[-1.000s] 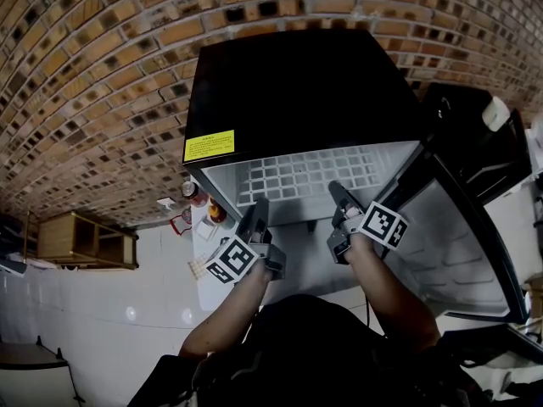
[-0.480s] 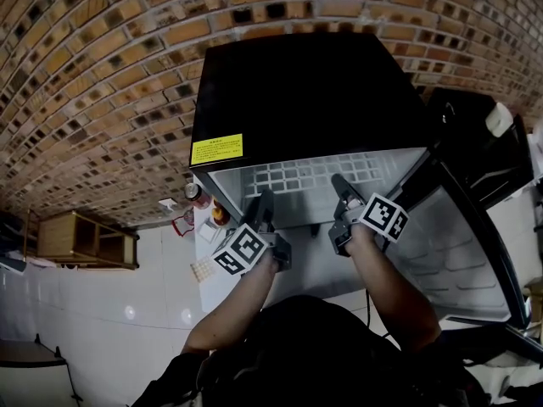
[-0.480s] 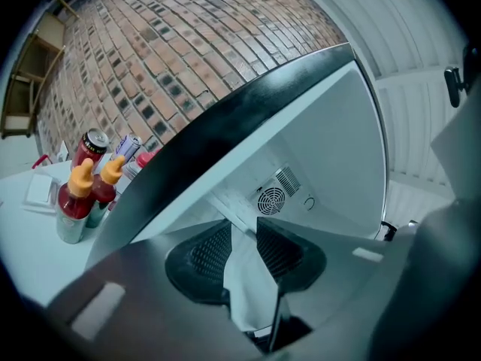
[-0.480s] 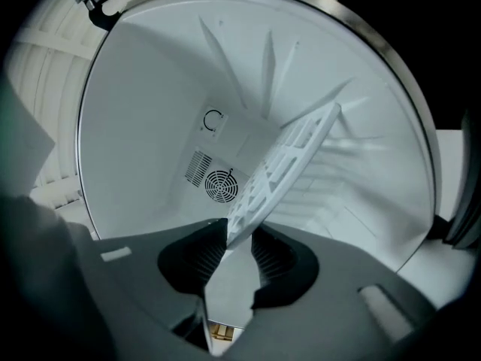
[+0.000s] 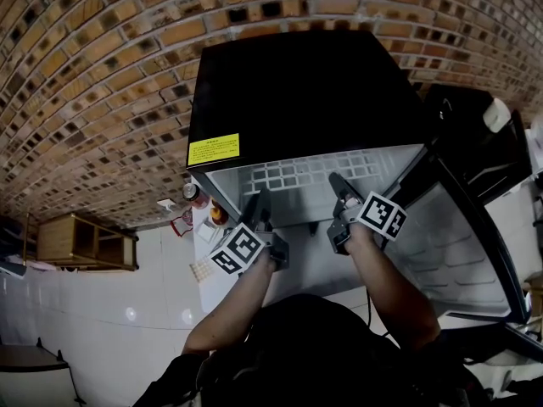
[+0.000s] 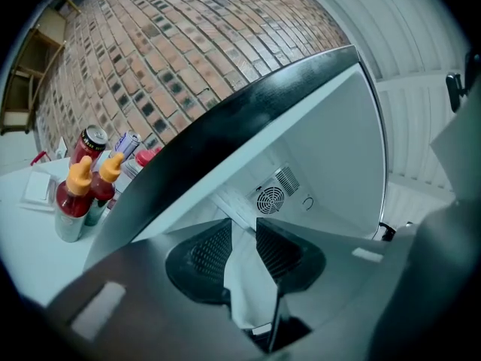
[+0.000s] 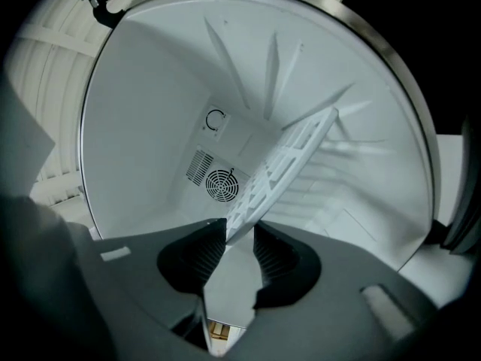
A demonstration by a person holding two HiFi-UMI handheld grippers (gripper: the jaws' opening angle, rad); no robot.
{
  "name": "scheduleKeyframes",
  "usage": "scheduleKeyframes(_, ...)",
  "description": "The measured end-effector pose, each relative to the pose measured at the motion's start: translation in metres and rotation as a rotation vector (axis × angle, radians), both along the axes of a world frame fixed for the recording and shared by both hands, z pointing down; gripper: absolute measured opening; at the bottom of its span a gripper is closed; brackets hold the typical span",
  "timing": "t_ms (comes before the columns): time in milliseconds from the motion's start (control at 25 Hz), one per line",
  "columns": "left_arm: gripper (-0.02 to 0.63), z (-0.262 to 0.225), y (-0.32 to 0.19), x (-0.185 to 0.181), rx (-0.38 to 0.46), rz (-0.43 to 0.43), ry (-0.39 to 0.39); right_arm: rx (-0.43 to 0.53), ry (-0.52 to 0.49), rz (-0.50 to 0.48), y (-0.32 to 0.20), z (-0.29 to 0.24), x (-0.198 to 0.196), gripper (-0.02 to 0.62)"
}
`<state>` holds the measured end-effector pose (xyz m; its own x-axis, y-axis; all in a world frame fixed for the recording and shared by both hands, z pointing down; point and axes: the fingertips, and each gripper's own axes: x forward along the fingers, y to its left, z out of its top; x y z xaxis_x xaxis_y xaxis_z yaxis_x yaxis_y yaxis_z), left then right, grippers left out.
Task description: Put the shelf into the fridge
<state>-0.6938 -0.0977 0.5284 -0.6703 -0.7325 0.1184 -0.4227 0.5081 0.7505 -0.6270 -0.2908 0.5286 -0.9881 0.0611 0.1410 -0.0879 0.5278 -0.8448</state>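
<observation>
The left gripper [image 6: 243, 232] is seen with its jaws set wide apart, having just been opening; only a pale white surface shows in the gap, and whether that is the shelf's front edge cannot be told from its own view. No pad is pressed on anything. The right gripper [image 7: 239, 235] is likewise spread wide, its jaws having just been opening, and the near corner of the white grid shelf [image 7: 289, 160] reaches in between its jaw tips without being clamped by either pad. From there the shelf is seen running ahead of the right gripper and up to its right, into the white interior of the fridge [image 5: 297, 91]. In the head view the shelf is laid inside the cabinet just beyond both grippers, which are held side by side at its front edge. A round fan vent [image 7: 221, 184] is set in the back wall straight ahead of the right gripper. The open fridge door [image 5: 458, 244] stands to the right of the right gripper. Two orange-capped bottles [image 6: 75, 194] and a red can [image 6: 90, 143] are stood outside the fridge, to the left of the left gripper, before a brick wall [image 5: 102, 75].
</observation>
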Motion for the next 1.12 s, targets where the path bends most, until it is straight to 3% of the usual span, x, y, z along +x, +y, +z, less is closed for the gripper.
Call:
scheduleKeyframes(240,0.063,-0.003,-0.003,0.031,0.015,0.066,-0.016,0.006,0.004,-0.042,0.018,0.002,0.031,0.124)
scheduleKeyframes(360,0.0,-0.019,-0.004,0.054,-0.09,0.118,-0.141,0.015,-0.013,-0.056,0.024,-0.004,0.053,0.123)
scheduleKeyframes(480,0.0,-0.03,-0.004,0.08,-0.163,0.165,-0.213,0.046,-0.037,-0.062,0.026,-0.014,0.08,0.123)
scheduleKeyframes(840,0.0,-0.054,0.018,0.169,-0.151,0.266,-0.312,0.254,-0.135,-0.131,0.051,-0.058,0.16,0.058)
scheduleKeyframes(1120,0.0,-0.077,0.028,0.233,-0.246,0.347,-0.456,0.369,-0.222,-0.228,0.09,-0.086,0.207,0.007)
